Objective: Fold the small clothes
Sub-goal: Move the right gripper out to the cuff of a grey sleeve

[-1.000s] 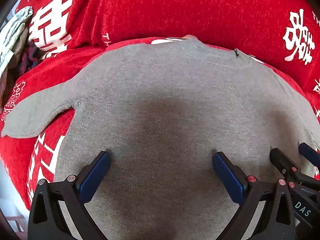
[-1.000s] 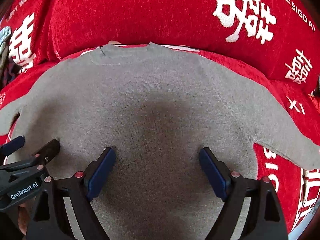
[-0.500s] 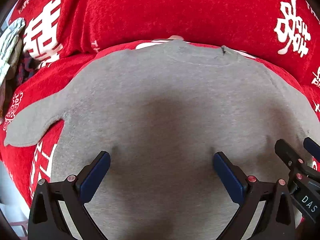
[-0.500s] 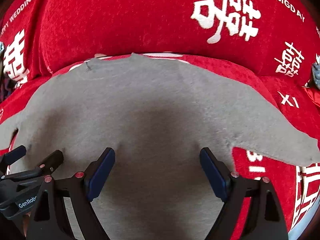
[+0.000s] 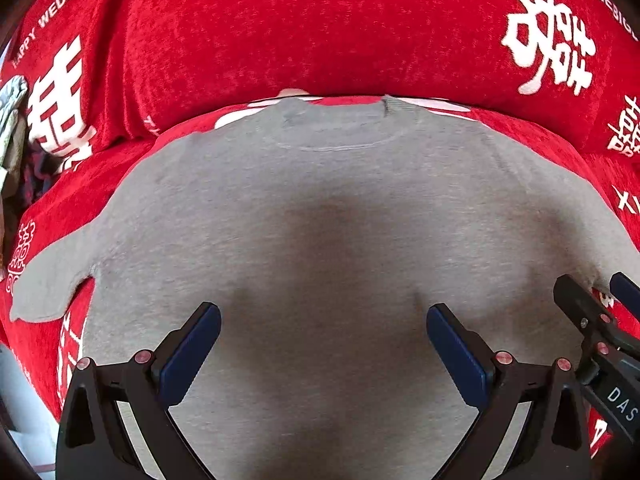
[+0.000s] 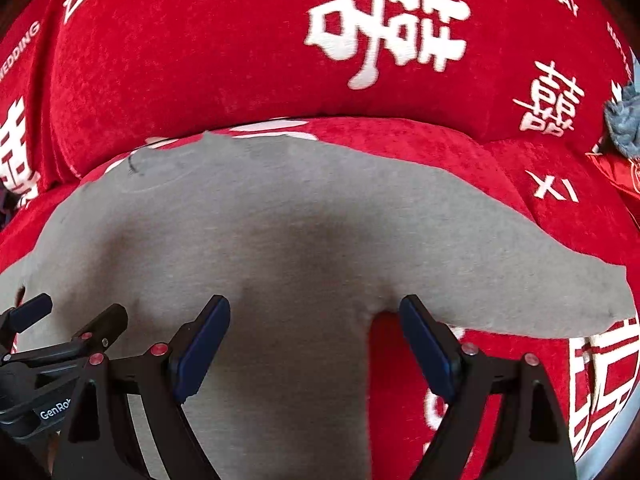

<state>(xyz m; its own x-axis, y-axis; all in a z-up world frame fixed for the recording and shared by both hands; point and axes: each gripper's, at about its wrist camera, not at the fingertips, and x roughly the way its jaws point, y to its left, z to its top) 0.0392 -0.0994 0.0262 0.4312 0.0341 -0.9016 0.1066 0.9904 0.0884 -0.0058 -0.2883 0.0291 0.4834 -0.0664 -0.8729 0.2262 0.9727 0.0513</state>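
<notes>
The grey sweater lies flat on the red sofa cover, its neckline toward the back cushion and its body running from there to the front edge of the seat, so the long axis goes back to front while the sleeves spread sideways. Compared with a second ago, the neckline sits nearer the middle of the left wrist view and further left in the right wrist view, and the right sleeve now shows in full, reaching toward the seat's right edge. The left sleeve points to the seat's left edge. The left gripper hovers over the sweater's lower body with its blue pads wide apart, holding nothing. The right gripper has shifted right and is likewise spread, straddling the armpit below the right sleeve. A grey cloth lies at the sofa's far right.
</notes>
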